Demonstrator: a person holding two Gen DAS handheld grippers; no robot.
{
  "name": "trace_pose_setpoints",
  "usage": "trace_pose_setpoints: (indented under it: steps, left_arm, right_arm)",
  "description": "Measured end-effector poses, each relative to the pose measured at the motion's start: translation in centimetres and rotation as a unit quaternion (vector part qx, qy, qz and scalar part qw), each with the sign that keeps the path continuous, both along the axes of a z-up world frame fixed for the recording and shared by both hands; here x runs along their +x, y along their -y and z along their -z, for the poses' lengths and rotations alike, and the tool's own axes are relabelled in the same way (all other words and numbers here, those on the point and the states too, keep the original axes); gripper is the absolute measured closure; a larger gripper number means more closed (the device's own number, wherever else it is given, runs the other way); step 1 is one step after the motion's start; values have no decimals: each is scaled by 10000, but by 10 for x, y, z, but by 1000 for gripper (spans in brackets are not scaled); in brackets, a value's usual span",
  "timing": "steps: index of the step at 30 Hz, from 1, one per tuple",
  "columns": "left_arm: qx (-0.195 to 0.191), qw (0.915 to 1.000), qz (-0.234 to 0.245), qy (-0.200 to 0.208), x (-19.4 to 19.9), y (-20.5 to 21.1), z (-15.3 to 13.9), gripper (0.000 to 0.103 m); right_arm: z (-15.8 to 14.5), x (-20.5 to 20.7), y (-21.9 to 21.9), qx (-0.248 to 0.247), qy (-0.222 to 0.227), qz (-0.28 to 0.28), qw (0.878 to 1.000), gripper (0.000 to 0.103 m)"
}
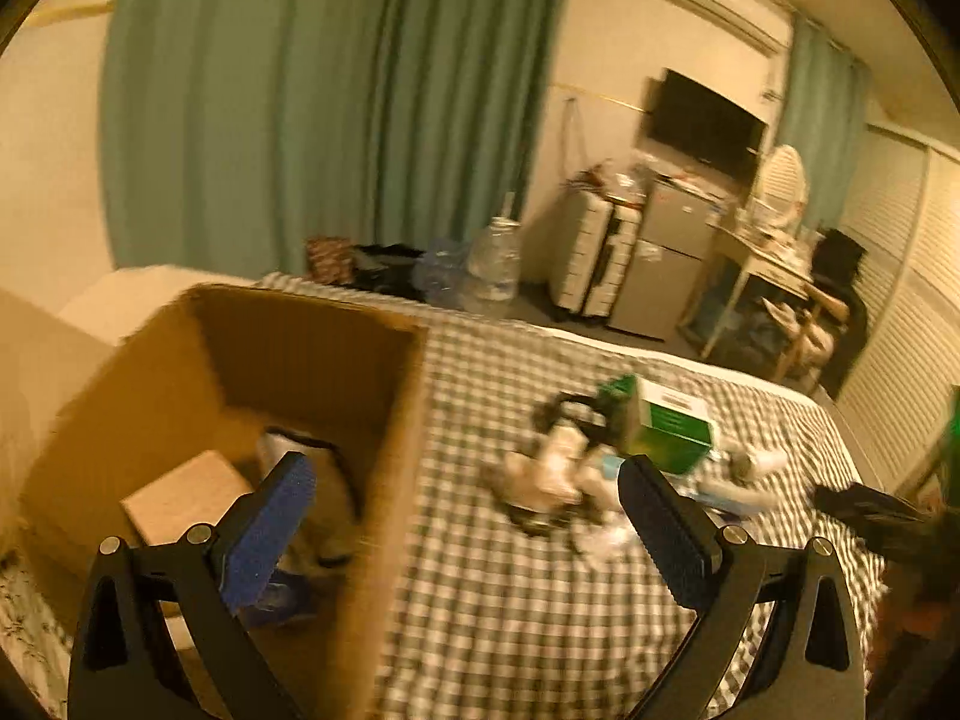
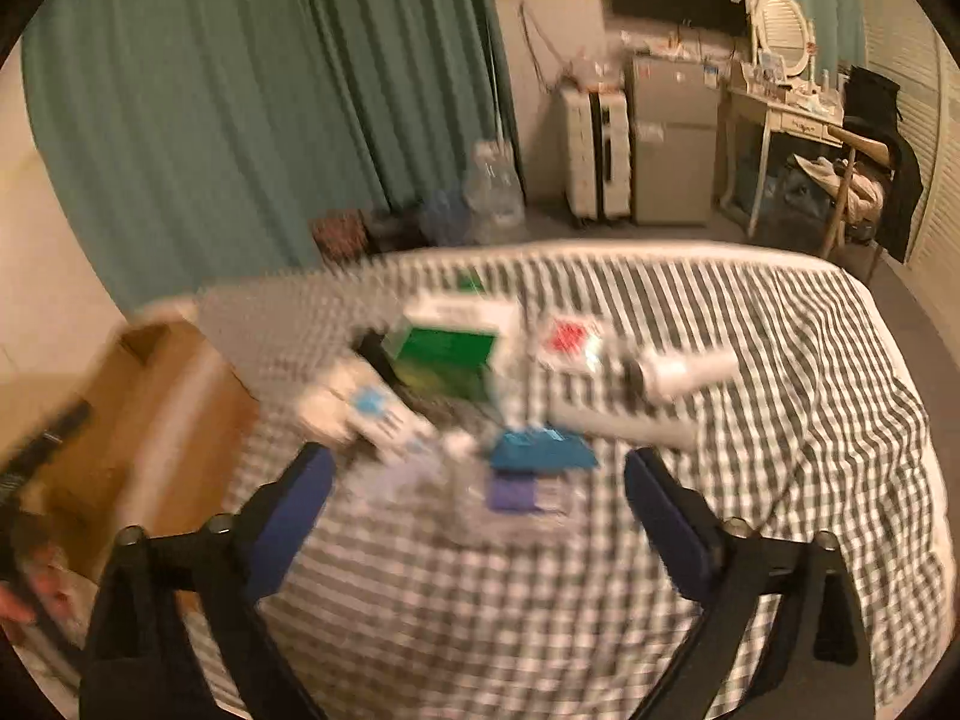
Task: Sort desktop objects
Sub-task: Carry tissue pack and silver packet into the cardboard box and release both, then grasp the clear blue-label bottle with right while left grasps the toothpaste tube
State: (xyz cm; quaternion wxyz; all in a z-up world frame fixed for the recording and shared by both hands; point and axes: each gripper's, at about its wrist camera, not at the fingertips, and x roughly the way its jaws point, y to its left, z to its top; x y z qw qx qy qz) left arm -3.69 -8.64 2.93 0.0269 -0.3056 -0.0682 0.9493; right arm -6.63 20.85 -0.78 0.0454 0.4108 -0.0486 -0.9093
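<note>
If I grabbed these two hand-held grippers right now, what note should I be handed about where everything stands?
Left gripper: open, empty, above the near wall of the cardboard box.
Right gripper: open, empty, over the pile on the checked bedspread.
Done: the box already holds a small tan carton and a few blurred items.
Left: green box, white tube, blue packet, red-marked packet and other blurred pieces are not yet in the box.

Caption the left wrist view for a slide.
Open left claw straddles the cardboard box wall above a checked bedspread.
</note>
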Motion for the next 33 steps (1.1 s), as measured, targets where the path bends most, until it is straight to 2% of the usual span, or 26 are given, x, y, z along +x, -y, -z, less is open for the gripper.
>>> trace_pose_setpoints:
  steps: [6, 12, 17, 19, 23, 24, 25, 28, 30, 32, 33]
  left_arm:
    - [-41, 9990, 355, 284, -12, -52, 38, 0]
    - [-532, 9955, 373, 687, -35, -78, 87, 0]
    - [-766, 9919, 460, 908, -50, -85, 117, 0]
    - [-807, 9907, 509, 968, -54, -86, 127, 0]
    - [-885, 9884, 646, 1048, -58, -93, 138, 0]
    - [-909, 9879, 699, 1042, -58, -95, 140, 0]
    - [-937, 9873, 761, 1032, -59, -98, 141, 0]
    - [-1097, 9847, 885, 1027, -60, -110, 144, 0]
    - [-1145, 9829, 979, 1057, -62, -116, 146, 0]
    - [-1170, 9818, 1028, 1091, -64, -123, 149, 0]
    - [-1182, 9811, 1051, 1115, -68, -126, 150, 0]
  right_arm:
    - [56, -26, 9, 54, 576, -142, 9982, 2]
    - [79, -37, 19, 85, 870, -146, 9961, 2]
    - [88, -45, 26, 647, 810, -125, 9945, 2]
    - [94, -49, 24, 683, 914, -110, 9934, 2]
    - [108, -57, 11, 307, 1191, -47, 9924, 2]
    - [108, -57, 9, 199, 1196, -44, 9926, 6]
    - [106, -57, 5, -31, 1166, -65, 9931, 15]
    - [98, -60, -8, -527, 1428, 39, 9883, 15]
    - [80, -52, -23, -1379, 1220, 10, 9829, 15]
    - [64, -45, -32, -1551, 967, -8, 9831, 15]
    - [58, -41, -35, -1473, 817, 30, 9857, 15]
